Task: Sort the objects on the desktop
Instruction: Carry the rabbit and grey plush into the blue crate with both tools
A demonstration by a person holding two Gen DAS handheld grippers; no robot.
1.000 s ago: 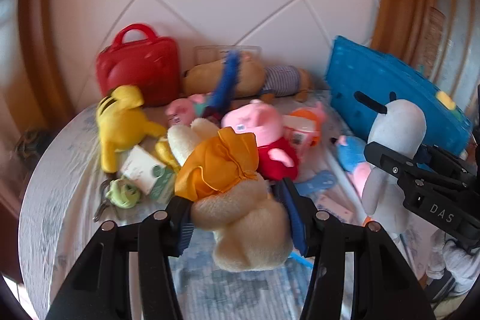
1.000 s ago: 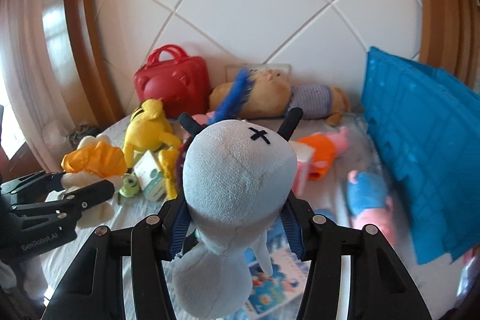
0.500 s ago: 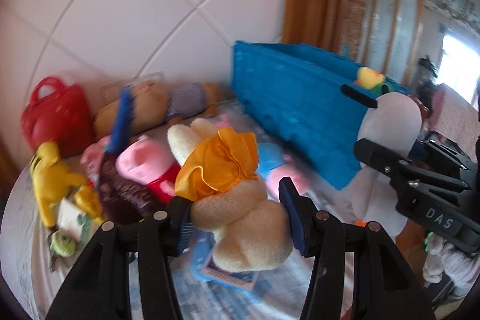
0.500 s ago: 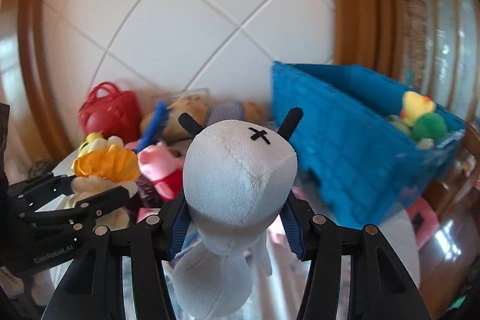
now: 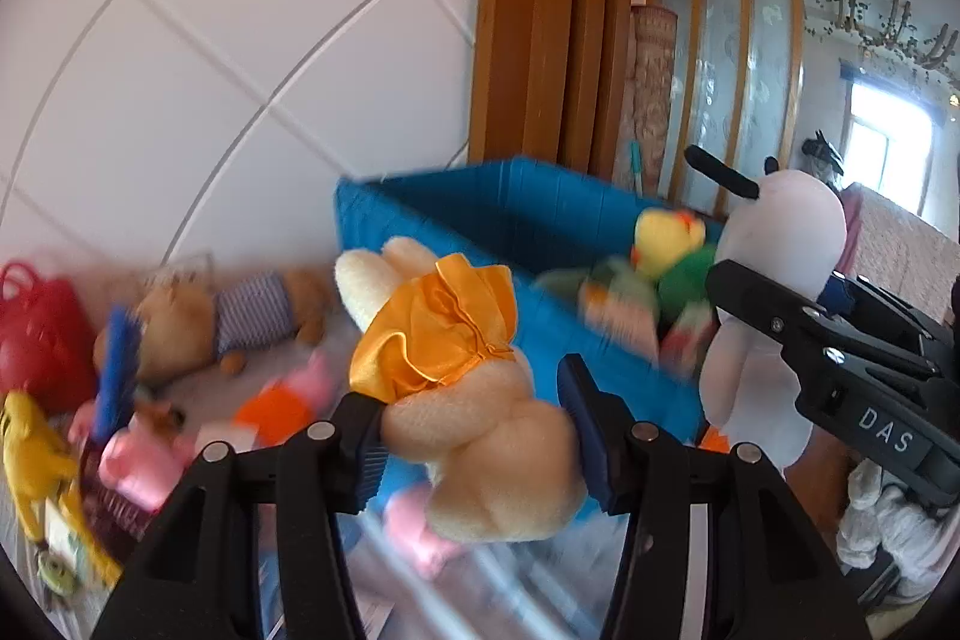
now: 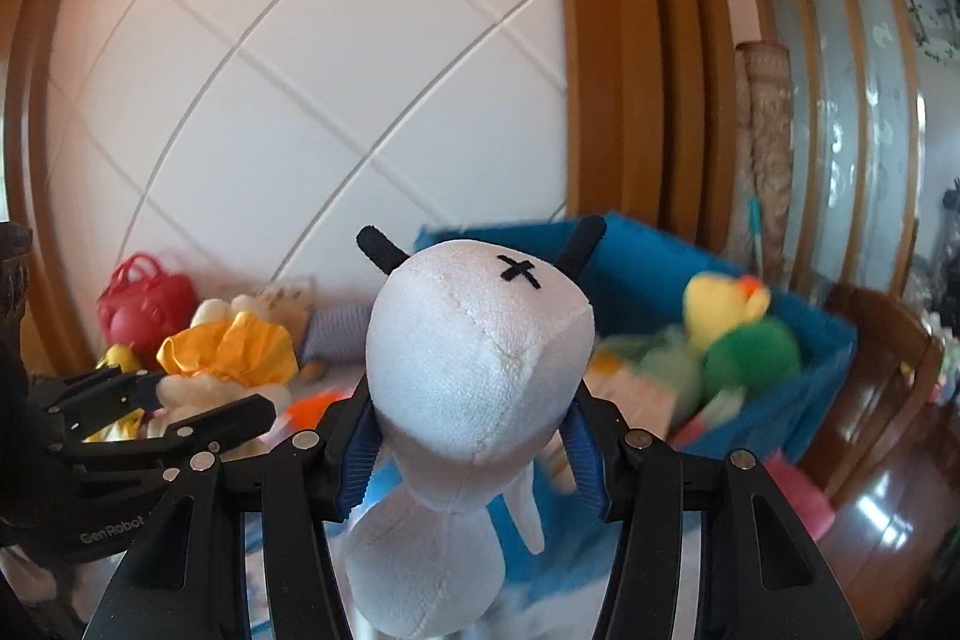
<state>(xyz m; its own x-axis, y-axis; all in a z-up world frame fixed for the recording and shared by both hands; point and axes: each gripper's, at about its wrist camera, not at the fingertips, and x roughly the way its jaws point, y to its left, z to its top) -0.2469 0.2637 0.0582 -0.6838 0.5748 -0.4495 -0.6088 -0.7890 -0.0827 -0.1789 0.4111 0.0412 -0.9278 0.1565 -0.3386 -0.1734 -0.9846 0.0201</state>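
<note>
My left gripper [image 5: 474, 436] is shut on a cream plush rabbit [image 5: 480, 436] with an orange bow, held in the air in front of the blue storage bin [image 5: 480, 214]. My right gripper [image 6: 471, 445] is shut on a white plush dog [image 6: 474, 358] with black ears, also lifted, left of the bin [image 6: 828, 340]. In the left wrist view the white dog [image 5: 774, 280] and the right gripper hang at the right, beside the bin. In the right wrist view the rabbit [image 6: 228, 358] and the left gripper show at the left.
A yellow and green plush [image 6: 732, 334] and other toys lie in the bin. On the table lie a red bag [image 5: 36, 328], a brown striped bear [image 5: 240, 310], pink pig toys [image 5: 144, 460] and a yellow plush [image 5: 30, 448]. A wooden chair [image 6: 882, 358] stands right.
Both grippers have swung right and risen with their plush toys, from over the toy pile to the blue bin, whose inside now shows.
</note>
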